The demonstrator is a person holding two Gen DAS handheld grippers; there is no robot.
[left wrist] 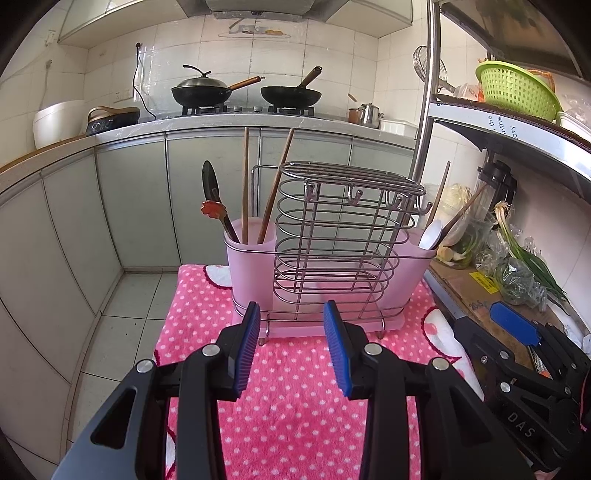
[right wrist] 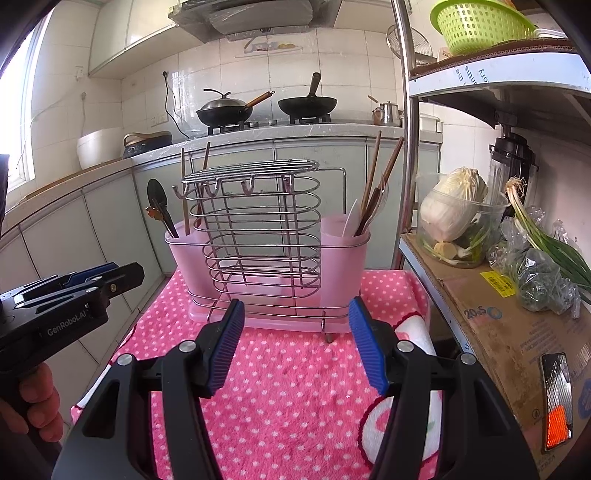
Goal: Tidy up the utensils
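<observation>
The left gripper [left wrist: 290, 314] hangs with its blue-padded jaws apart and nothing between them, low over a pink polka-dot towel [left wrist: 295, 398] and pointing at the foot of the utensil rack. The right gripper [right wrist: 295, 314] stands the same way, jaws spread wider and empty, just in front of the same rack; in its view a hand [right wrist: 33, 402] grips the handle of the left tool. Directly ahead of both, on the towel, stands a wire utensil rack [left wrist: 343, 240] on a pink drip tray, with a pink plastic cup at each end. The left cup [left wrist: 251, 240] holds a black spoon [left wrist: 211, 184], a slim utensil with an orange flower end [left wrist: 213, 209], and two wooden chopsticks [left wrist: 245, 177] leaning upright. The right cup [right wrist: 343, 236] holds a white spoon [right wrist: 351, 218] and several brown chopsticks [right wrist: 373, 177]. To the right is a metal shelf unit carrying a cardboard sheet [right wrist: 491, 321], a clear tub with a cabbage [right wrist: 454, 206], green onions [right wrist: 543, 236], and, on the shelf above, a green colander [right wrist: 476, 26]. Beyond the rack, two black woks [left wrist: 201, 92] sit on the gas hob.
</observation>
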